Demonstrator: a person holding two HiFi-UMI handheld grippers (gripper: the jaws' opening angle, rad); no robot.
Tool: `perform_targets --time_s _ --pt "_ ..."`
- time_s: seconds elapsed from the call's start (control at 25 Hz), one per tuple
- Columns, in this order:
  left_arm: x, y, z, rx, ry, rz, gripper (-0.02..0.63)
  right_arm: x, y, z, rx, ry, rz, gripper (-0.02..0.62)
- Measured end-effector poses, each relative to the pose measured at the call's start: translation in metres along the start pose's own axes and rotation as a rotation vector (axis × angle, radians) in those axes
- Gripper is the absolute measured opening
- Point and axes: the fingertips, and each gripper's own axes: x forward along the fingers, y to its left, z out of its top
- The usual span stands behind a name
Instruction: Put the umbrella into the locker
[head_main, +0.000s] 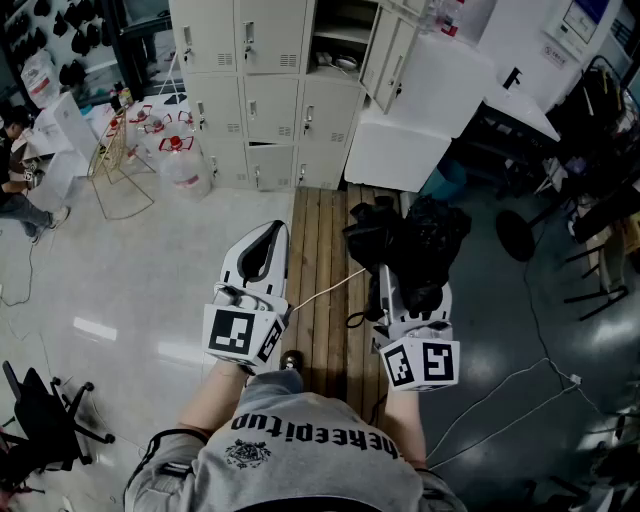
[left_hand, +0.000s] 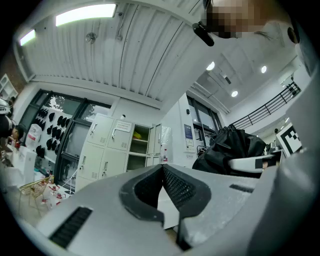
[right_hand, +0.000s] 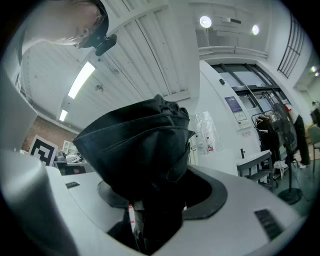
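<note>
My right tongs (head_main: 402, 268) are clamped on the folded black umbrella (head_main: 410, 232). The jaws are spread wide around its bunched canopy, which sticks out ahead of and above the tips. My left tongs (head_main: 271, 234) are closed tip to tip with nothing between them, and I hold them alongside, to the left of the right ones. The locker bank (head_main: 262, 90) stands well ahead of both tongs. Its one open compartment (head_main: 340, 42) lies ahead and a little left of the right tongs, with its door (head_main: 383, 55) swung out almost straight ahead of the umbrella. I judge this to be the carry to the locker, with the placing not yet begun. To do it well I should squeeze firmly, since the soft fabric could slide through the jaws. I should steer the umbrella's leading end left of the door edge so it doesn't catch there. Something pale already lies on a shelf inside, so I would aim for free space. I would let go only once the umbrella rests on a shelf. A white cord (head_main: 322, 292) runs between my two tongs and should stay out of the way.
</note>
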Motion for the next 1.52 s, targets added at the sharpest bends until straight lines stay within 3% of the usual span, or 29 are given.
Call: perform_targets --time_s 0.8,1.52 --pt "0.027 0.024 -0.016 -0.002 -0.02 0.004 0.005 0.034 -0.008 -0.017 0.011 -0.015 0.005 0.258" --pt "0.099 0.096 -0.017 0.005 -0.03 0.004 0.005 0.139 -0.003 -0.021 -0.037 -0.03 0.022 0.252"
